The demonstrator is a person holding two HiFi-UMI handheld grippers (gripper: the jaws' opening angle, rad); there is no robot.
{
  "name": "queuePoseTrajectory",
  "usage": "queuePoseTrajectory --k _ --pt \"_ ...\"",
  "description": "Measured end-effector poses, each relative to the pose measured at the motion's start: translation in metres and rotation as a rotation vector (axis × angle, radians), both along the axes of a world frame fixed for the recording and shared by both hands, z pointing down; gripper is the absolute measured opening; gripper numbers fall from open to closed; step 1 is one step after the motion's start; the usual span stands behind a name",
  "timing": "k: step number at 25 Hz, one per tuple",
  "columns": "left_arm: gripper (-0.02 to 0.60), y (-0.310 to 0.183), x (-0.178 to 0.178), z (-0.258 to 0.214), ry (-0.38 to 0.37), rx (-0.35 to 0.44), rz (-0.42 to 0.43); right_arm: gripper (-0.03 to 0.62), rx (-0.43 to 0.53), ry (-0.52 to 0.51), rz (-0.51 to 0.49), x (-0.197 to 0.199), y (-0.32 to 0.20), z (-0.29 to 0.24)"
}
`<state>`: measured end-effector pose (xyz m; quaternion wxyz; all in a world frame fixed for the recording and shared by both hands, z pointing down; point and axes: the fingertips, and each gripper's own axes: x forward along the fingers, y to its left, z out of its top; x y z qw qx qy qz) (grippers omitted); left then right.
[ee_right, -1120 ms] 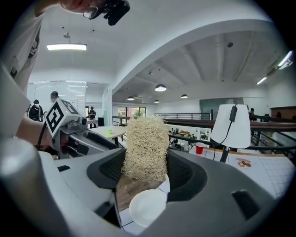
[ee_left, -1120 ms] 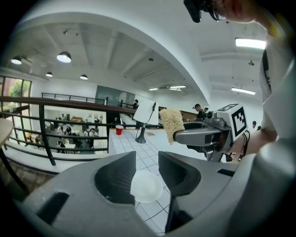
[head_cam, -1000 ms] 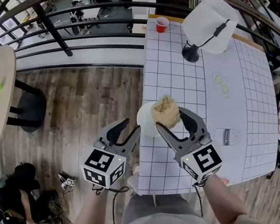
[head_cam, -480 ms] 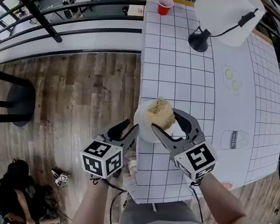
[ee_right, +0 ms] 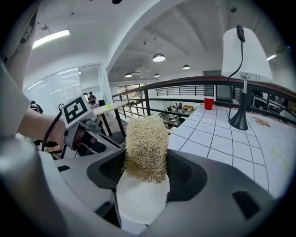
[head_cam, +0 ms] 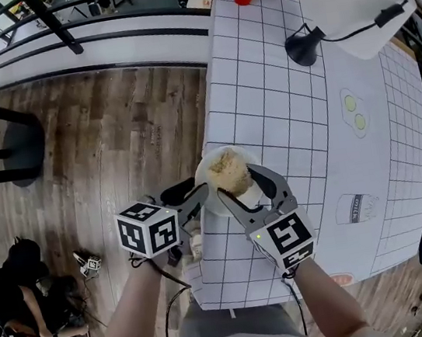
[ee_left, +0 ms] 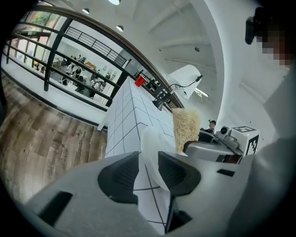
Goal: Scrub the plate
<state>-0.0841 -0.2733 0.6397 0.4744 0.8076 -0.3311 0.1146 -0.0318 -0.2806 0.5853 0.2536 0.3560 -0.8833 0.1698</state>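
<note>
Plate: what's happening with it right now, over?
Left claw shut on plate rim. Right claw shut on straw-coloured scrubber, pressed to plate face. Plate held at table edge. Nothing blocking.

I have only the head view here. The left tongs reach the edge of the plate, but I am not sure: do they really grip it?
Observer: Yes. The left gripper view shows the rim of the plate pinched between both jaws of the left tongs.
Operator: And how do the right tongs hold the scrubber?
Observer: The right gripper view shows the right tongs shut on the lower part of the loofah scrubber; its top sticks out past the jaws.
</note>
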Motion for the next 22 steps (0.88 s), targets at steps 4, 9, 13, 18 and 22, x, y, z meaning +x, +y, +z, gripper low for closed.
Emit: queuePoseTrajectory --k 4,9,13,18,22 --pt "0.077 -0.001 -0.002 0.002 0.013 -0.007 -0.025 0.264 -0.027 0.035 -0.022 -0.004 0.002 0.012" --pt "0.057 0.001 0.000 -0.003 0.028 -0.011 -0.024 0.264 -0.077 0.090 -0.025 -0.009 0.002 0.022" --pt "0.055 0.001 0.002 -0.004 0.004 0.000 -0.019 0.264 -0.112 0.182 -0.067 -0.012 0.001 0.033" --pt "0.055 0.003 0.001 0.002 0.014 -0.032 -0.039 0.264 -0.153 0.252 -0.107 -0.008 0.001 0.042" --pt "0.051 0.002 0.001 0.003 0.042 -0.051 -0.063 0.264 -0.195 0.255 -0.057 0.011 -0.001 0.044"
